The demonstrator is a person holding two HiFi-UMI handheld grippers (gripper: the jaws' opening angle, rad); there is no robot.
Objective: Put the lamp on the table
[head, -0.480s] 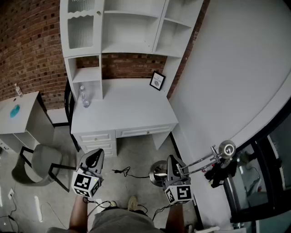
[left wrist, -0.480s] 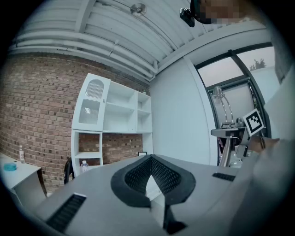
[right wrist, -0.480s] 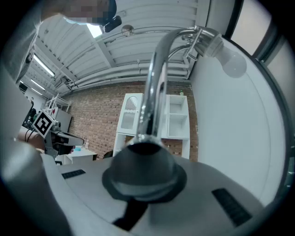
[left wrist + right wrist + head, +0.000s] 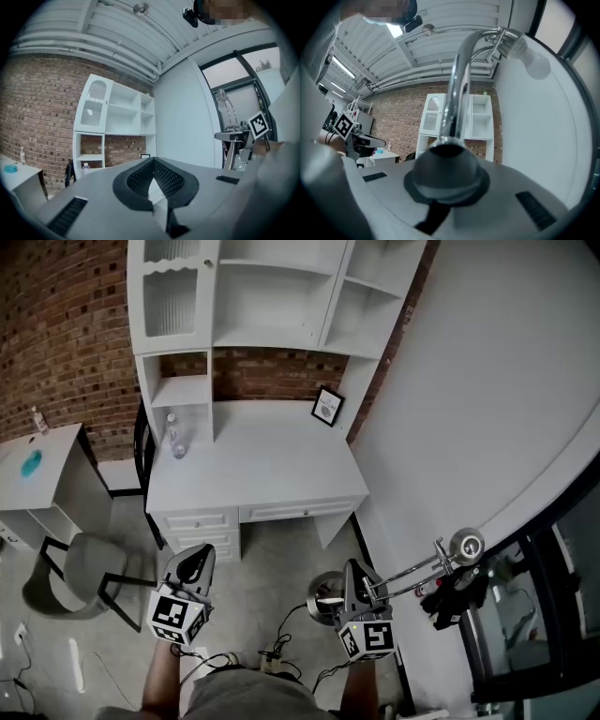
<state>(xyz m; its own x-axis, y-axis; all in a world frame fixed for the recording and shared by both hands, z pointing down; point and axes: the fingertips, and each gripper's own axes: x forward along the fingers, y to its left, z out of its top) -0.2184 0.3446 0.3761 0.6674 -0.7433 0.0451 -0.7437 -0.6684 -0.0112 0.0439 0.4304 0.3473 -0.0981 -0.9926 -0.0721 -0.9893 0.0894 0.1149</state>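
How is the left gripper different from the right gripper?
The right gripper is clamped on the lamp by its shiny stem, while the left gripper has its jaws together on nothing. The right gripper is beside the white wall, while the left gripper is nearer the grey chair. What they share: both point toward the white desk.
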